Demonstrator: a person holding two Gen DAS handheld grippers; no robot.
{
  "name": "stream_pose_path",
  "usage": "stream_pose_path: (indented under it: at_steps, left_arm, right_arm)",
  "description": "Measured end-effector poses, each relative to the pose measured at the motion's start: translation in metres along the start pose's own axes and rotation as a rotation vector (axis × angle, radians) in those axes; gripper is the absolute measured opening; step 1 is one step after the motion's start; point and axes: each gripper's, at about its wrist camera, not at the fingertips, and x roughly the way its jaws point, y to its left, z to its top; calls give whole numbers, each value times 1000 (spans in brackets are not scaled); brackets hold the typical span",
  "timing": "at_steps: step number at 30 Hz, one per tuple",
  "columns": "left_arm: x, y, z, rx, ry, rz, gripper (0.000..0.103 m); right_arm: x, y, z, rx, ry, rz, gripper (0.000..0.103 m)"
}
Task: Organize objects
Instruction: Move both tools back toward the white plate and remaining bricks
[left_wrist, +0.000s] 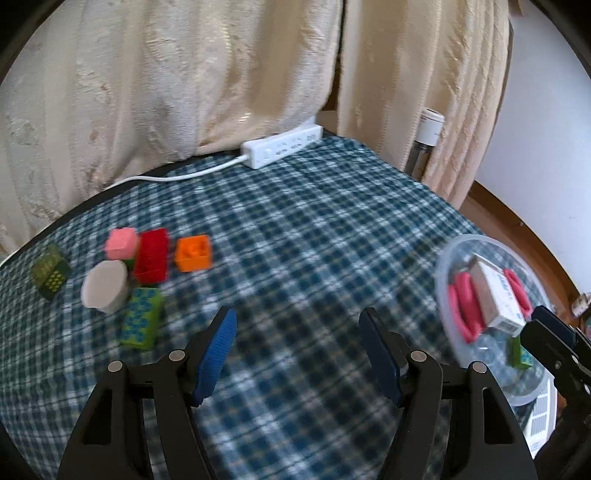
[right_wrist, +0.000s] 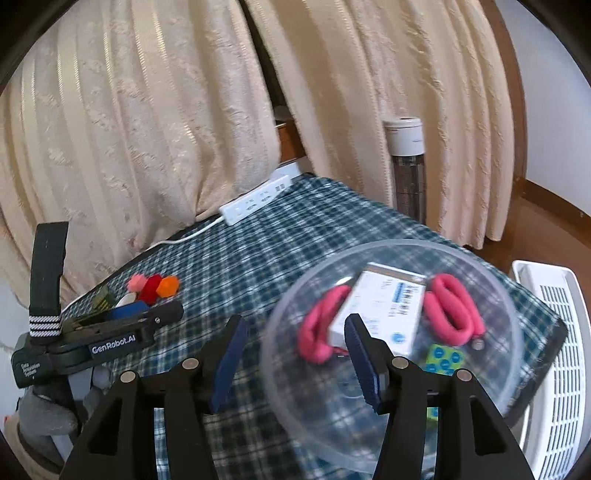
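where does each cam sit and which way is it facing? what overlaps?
Left wrist: on the left gripper, angled down over the plaid table toward the blocks; own open jaws show, right gripper at right edge.
Right wrist: on the right gripper, angled down over the clear bowl holding a white box; own open jaws, empty, show; left gripper at left.
Shared: bowl, blocks, power strip, curtains.
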Motion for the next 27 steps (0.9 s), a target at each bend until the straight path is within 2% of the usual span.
stream_pose_path:
  at_steps: [8, 17, 27]
  left_arm:
    - [1, 56, -6, -65, -9, 79, 70]
    - [7, 121, -12, -134, -20, 172, 70]
    - [29, 171, -8, -155, -6, 189, 70]
  right_arm:
    - [21, 32, -11, -39, 73, 62, 59]
    - [36, 60, -23, -87, 123, 84, 59]
    - [47, 81, -27, -123, 153, 91, 59]
